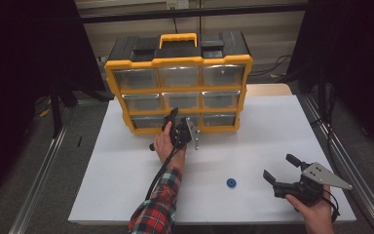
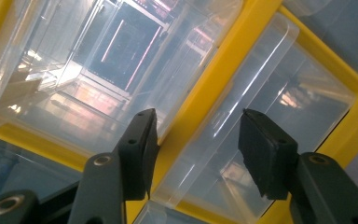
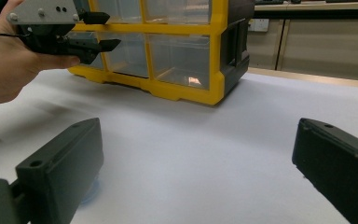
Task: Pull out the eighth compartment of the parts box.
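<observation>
Left gripper [image 2: 193, 154] fingers half spread around a clear drawer [image 2: 261, 130] lip, right gripper [image 1: 281, 171] fingers wide, holding nothing

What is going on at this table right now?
A person holds a gripper in each hand. The left gripper is up against the bottom row of clear drawers in the yellow drawer organizer, its fingers apart, straddling a yellow divider by the bottom middle drawer. They don't appear to grip anything yet. The right gripper rests open low over the white table, near a small blue ring.
</observation>
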Demonstrator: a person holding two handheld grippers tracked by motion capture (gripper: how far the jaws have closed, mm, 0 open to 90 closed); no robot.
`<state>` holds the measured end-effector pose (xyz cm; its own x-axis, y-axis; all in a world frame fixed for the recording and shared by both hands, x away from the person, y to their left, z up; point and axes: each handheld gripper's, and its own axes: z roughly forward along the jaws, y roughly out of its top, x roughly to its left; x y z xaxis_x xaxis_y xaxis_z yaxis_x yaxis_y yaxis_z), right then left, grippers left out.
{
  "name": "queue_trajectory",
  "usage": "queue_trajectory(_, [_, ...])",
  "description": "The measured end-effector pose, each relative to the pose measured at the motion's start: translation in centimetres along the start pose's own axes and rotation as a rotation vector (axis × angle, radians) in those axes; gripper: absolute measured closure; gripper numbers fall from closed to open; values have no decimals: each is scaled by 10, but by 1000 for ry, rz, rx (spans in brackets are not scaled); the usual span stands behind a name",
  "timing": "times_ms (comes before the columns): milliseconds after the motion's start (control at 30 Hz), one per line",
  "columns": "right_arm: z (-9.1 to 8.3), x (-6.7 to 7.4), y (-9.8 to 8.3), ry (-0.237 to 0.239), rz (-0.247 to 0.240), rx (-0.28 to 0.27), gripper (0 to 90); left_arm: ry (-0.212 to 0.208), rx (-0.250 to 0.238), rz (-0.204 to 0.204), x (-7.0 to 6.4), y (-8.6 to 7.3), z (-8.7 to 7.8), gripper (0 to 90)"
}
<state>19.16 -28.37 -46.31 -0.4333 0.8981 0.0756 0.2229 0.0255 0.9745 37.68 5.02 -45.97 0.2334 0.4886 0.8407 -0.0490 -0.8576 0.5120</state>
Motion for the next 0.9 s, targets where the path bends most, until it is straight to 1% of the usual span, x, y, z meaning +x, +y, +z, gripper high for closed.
queue_trajectory(33, [0,0,0,0,1,0,13,3,-20,-21,-2,0,1,487])
queue_trajectory(67, [0,0,0,1,0,1,13,-1,-17,-10,-1,0,1,491])
queue_trajectory(200, [-1,0,0,1,0,2,13,8,-19,-7,-1,0,0,496])
queue_trajectory(233, [-1,0,0,1,-1,2,13,3,10,24,1,1,-2,502])
queue_trajectory(267, [-1,0,0,-1,-1,2,13,7,-14,-5,-2,0,-1,502])
queue_trajectory(300, [-1,0,0,-2,0,2,13,-1,-3,-5,-2,0,-2,508])
queue_trajectory(333, [-1,0,0,1,1,2,13,-16,-11,-16,-3,0,-3,572])
queue_trajectory(367, [-1,0,0,3,0,2,13,-14,-20,-15,-4,-1,-3,577])
queue_trajectory(433, [-1,0,0,3,-1,2,13,-10,-24,-26,-5,-2,-4,587])
queue_trajectory(467, [-1,0,0,3,-1,1,13,-12,-19,-12,-5,-1,-5,588])
queue_trajectory(533, [-1,0,0,4,-1,1,13,-11,-11,-2,-5,-1,-6,588])
queue_trajectory(567, [-1,0,0,3,-2,0,13,-8,-17,2,-5,0,-6,588])
queue_trajectory(600, [-1,0,0,3,-3,0,13,-10,-16,-1,-6,-1,-7,589])
queue_trajectory(633, [-1,0,0,3,-3,0,13,-7,-4,7,-6,-1,-8,597])
queue_trajectory(700, [0,0,0,1,-3,1,13,-5,-30,-7,-7,-2,-8,601])
queue_trajectory(733, [0,0,0,1,-3,1,13,1,-35,7,-7,-2,-9,601])
queue_trajectory(767, [0,0,0,1,-4,2,13,-10,-19,7,-7,-2,-11,601])
queue_trajectory(867, [0,0,0,3,-2,2,13,-5,-32,16,-7,-3,-12,601])
queue_trajectory(900, [0,0,0,4,-10,2,13,-14,-30,23,-7,-3,-13,601])
